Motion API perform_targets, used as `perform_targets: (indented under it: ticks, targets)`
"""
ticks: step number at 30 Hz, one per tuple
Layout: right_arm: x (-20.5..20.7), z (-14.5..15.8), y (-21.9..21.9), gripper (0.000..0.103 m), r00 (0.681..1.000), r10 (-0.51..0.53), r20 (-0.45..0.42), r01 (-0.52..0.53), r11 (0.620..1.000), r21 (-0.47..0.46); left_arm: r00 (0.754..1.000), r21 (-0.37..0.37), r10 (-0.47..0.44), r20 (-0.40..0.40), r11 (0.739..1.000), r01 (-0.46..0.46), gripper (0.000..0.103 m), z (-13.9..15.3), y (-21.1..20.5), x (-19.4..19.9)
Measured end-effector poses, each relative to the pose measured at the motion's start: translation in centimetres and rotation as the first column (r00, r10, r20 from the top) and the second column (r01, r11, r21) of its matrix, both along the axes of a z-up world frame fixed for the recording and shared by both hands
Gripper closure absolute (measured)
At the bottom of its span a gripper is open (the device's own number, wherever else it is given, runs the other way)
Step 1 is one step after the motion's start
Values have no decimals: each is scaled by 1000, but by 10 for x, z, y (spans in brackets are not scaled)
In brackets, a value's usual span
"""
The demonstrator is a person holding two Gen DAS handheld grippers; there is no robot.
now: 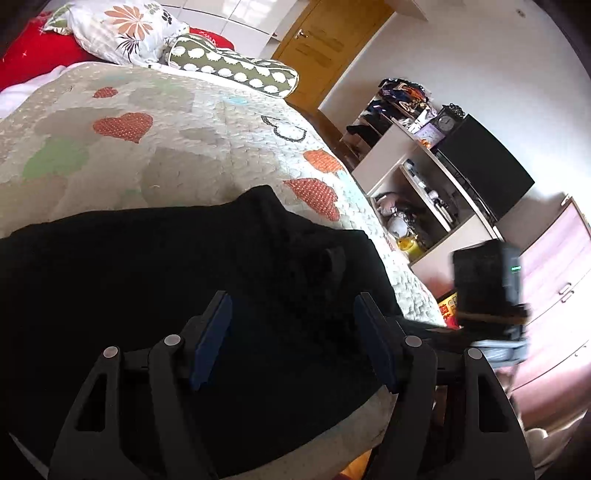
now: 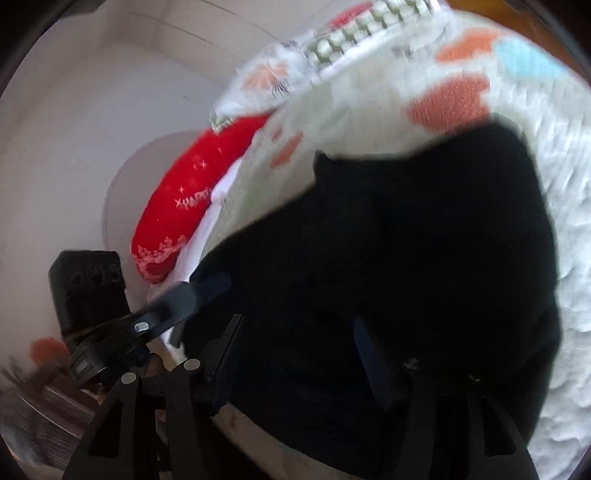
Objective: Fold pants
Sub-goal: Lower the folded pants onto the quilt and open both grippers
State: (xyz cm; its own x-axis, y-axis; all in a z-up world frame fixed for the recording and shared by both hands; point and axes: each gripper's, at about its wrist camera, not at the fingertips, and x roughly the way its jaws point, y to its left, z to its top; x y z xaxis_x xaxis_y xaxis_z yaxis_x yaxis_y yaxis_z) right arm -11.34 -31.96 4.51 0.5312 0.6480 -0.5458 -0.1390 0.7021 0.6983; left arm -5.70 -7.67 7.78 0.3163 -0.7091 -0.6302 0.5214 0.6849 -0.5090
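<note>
Black pants [image 1: 177,280] lie in a folded bundle on the near part of the bed's quilt [image 1: 177,147]. My left gripper [image 1: 291,339] hovers over the bundle's near edge, jaws wide apart, nothing between its blue pads [image 1: 212,339]. The right wrist view is blurred: it shows the same black pants [image 2: 424,258] on the quilt [image 2: 369,107]. My right gripper [image 2: 295,354] is open just above the cloth. The left gripper's fingers [image 2: 184,295] show at its left, and the right gripper's body [image 1: 487,288] shows beside the bed in the left wrist view.
Pillows [image 1: 122,33] and a red cushion [image 1: 33,59] lie at the bed's head. A shelf unit [image 1: 417,192] with clutter, a black screen [image 1: 484,166], a wooden door [image 1: 321,48] and a pink dresser [image 1: 554,295] stand right of the bed.
</note>
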Motion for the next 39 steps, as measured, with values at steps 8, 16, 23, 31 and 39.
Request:
perform_targets:
  ticks: [8,16,23,31,39]
  targets:
    - [-34,29,-48,40,975,-206,77,219,943,-249,1000,1,-13,-20,1000,13,34,-5,-48,-2]
    - [-22,5,-53,40,964,-263,45,259,877,-404,999,224,-32,21,974,26,62,-26,-106,-12]
    - [-14,42,-29,40,969,-170,179,228,895,-383,998,117,-52,-38,991,56,88,-10,-78,-20]
    - [28,-2,6,45,987,-114,116,157,859,-487,994,151,74,-85,987,-60,71,-28,-61,-18]
    - [-5,28,13,45,986,-61,157,139,824,-550,988,227,156,18,961,-156,52,-14,-36,-28]
